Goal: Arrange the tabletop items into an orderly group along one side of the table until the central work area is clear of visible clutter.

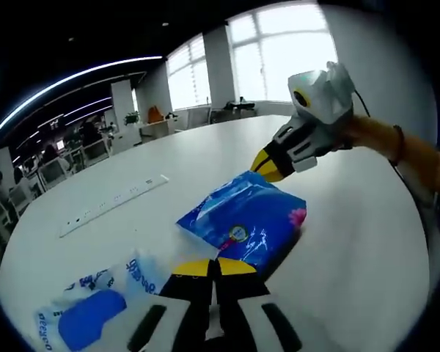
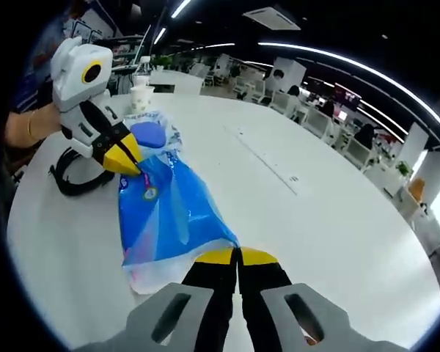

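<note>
left gripper (image 1: 214,267) bottom centre, jaws closed; right gripper (image 2: 237,256) bottom centre, jaws closed, each facing the other.

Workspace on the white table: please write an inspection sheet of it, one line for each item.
Surface: white table, mostly bare, with a long white strip lying flat on it.
Job's things: blue packet between the two grippers; white and blue packet beside it.
Clutter: paper cup and a bottle at the far edge.
Grippers: left gripper has its jaws together at one end of the blue packet; right gripper has its jaws together at the opposite end; whether either pinches the film cannot be told.
Cables: black loop lying beside the left gripper.
Surroundings: open office with desks, chairs, large windows and ceiling light strips.
</note>
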{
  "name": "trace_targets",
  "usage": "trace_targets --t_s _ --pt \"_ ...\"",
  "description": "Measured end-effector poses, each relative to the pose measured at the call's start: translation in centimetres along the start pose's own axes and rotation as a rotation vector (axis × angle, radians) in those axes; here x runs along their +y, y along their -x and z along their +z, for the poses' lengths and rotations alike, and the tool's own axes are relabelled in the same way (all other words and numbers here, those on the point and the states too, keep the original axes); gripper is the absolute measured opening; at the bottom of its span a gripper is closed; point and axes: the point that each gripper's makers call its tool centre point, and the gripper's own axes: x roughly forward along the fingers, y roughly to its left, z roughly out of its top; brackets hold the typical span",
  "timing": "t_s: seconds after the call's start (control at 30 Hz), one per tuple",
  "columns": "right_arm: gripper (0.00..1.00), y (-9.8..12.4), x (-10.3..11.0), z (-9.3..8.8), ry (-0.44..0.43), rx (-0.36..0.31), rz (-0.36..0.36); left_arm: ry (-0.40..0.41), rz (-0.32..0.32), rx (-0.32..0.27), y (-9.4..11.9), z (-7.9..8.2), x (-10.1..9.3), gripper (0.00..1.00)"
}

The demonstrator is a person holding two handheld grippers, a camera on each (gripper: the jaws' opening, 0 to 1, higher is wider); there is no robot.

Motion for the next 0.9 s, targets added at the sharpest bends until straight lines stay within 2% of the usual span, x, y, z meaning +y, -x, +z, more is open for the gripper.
trace_targets --t_s 0.3,0.33,0.4,0.5,0.63,0.9 --pt "0.00 0.0 -0.2 -0.6 0.015 0.007 -0.013 -0.033 -0.005 0.004 -0.1 -0.1 -0.1 0.00" --pt "0.00 0.0 -0.2 -0.6 0.018 0.005 -0.016 -0.087 -0.006 0.001 -0.1 0.0 -0.1 0.00" --pt "0.01 0.1 -0.5 -0.5 0.021 -0.001 -0.029 -0.144 0.014 0.003 0.0 -0.1 0.0 0.02" --pt "0.13 0.4 -0.9 -0.3 0.012 -0.020 -0.035 -0.196 0.025 0.001 0.1 0.0 -0.1 0.08" --pt "0.15 0.9 -0.9 0.0 -0.007 -0.041 -0.035 -0.188 0.030 -0.008 0.2 0.1 0.3 0.13" --pt "0.16 1.1 -0.7 -0.1 -0.016 -0.046 -0.034 -0.163 0.001 -0.020 0.4 0.0 0.0 0.15"
